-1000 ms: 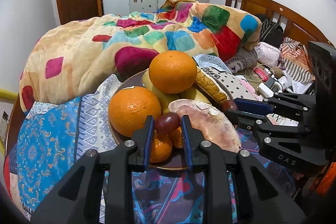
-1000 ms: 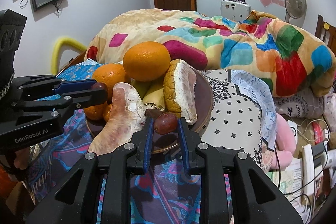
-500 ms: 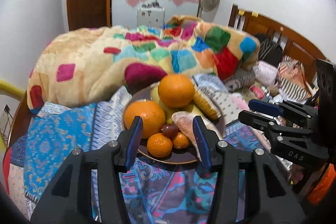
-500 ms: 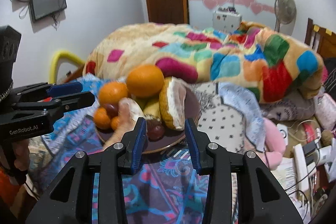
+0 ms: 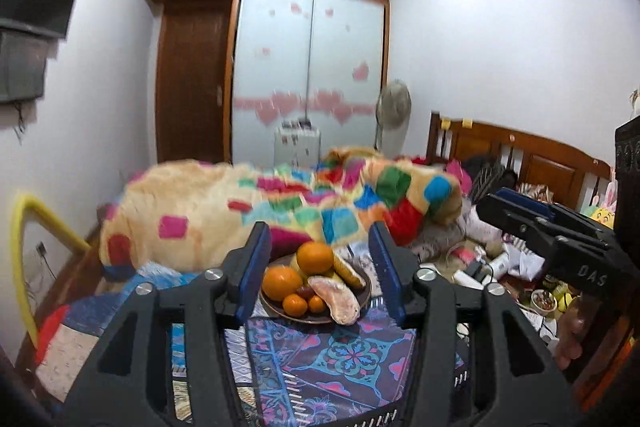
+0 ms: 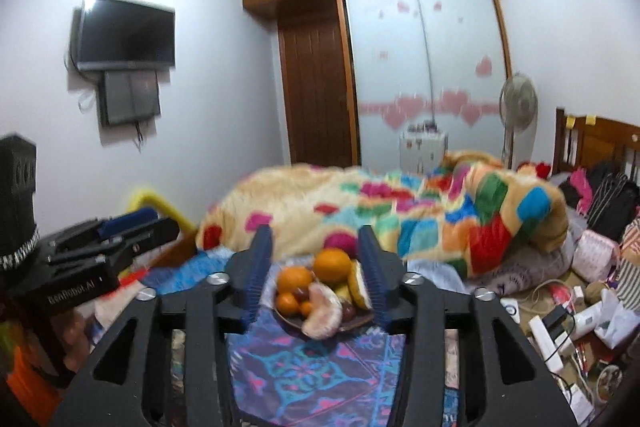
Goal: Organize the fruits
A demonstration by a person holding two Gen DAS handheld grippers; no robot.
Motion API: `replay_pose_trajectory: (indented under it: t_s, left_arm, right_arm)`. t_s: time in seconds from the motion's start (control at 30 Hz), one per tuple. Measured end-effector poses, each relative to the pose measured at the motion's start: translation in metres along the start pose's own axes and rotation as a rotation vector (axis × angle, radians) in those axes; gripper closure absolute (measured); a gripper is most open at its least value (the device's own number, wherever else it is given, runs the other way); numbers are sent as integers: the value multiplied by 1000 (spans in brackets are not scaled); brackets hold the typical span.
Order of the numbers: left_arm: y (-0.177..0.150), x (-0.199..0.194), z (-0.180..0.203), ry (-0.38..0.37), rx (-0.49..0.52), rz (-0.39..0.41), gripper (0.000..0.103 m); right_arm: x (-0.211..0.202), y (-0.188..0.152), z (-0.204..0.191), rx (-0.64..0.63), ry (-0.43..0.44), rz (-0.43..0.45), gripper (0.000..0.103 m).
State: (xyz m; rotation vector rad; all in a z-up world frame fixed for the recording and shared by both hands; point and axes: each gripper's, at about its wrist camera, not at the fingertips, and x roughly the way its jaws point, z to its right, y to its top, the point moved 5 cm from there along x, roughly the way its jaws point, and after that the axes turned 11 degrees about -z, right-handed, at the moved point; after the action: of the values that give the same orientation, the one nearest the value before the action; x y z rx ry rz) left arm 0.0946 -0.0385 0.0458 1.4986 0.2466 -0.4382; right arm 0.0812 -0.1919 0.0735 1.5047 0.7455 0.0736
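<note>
Left wrist view. Left gripper: jaws spread, having just been opening, nothing between the pads; the fruit showed in the gap but lay well beyond the tips. Plate: dark, round, resting on the patterned bedspread. On it: a large orange stacked on top; a second orange lower left; two small tangerines at the near rim; a dark grape just behind them; a pinkish pomelo piece overhanging the near rim; a yellow-rinded wedge to the right. Quilt: patchwork, heaped behind the plate. Right gripper: seen side-on at right, held by a hand; its jaws could not be judged from here.

Right wrist view. Right gripper: jaws spread, having just been opening, empty; the plate lay beyond the tips. Same pile of fruit, blurred: oranges, tangerines, pomelo piece at the front, a grape at the right rim. Left gripper: at the left edge, side-on. Television: on the wall. Fan: beside the wardrobe. Headboard: wooden, at right, with clutter before it.
</note>
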Motion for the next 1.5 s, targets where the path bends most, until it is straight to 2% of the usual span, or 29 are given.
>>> replay_pose_trajectory:
  t_s: [0.07, 0.13, 0.2, 0.4, 0.77, 1.5]
  left_arm:
    - [0, -21, 5, 14, 12, 49, 37]
    - [-1, -40, 8, 45, 29, 90, 29]
    - [-2, -53, 10, 64, 35, 119, 15]
    - [-5, -76, 11, 68, 42, 156, 6]
    - [-12, -87, 13, 70, 45, 168, 0]
    - [-17, -84, 12, 67, 39, 161, 0]
  right_arm:
    - [-15, 2, -8, -3, -15, 48, 45]
    - [-27, 3, -16, -14, -41, 83, 33]
    - [-34, 3, -22, -27, -69, 112, 25]
    - [-53, 1, -37, -52, -125, 171, 0]
    - [-60, -9, -41, -48, -138, 179, 0]
    - [-61, -16, -38, -35, -138, 159, 0]
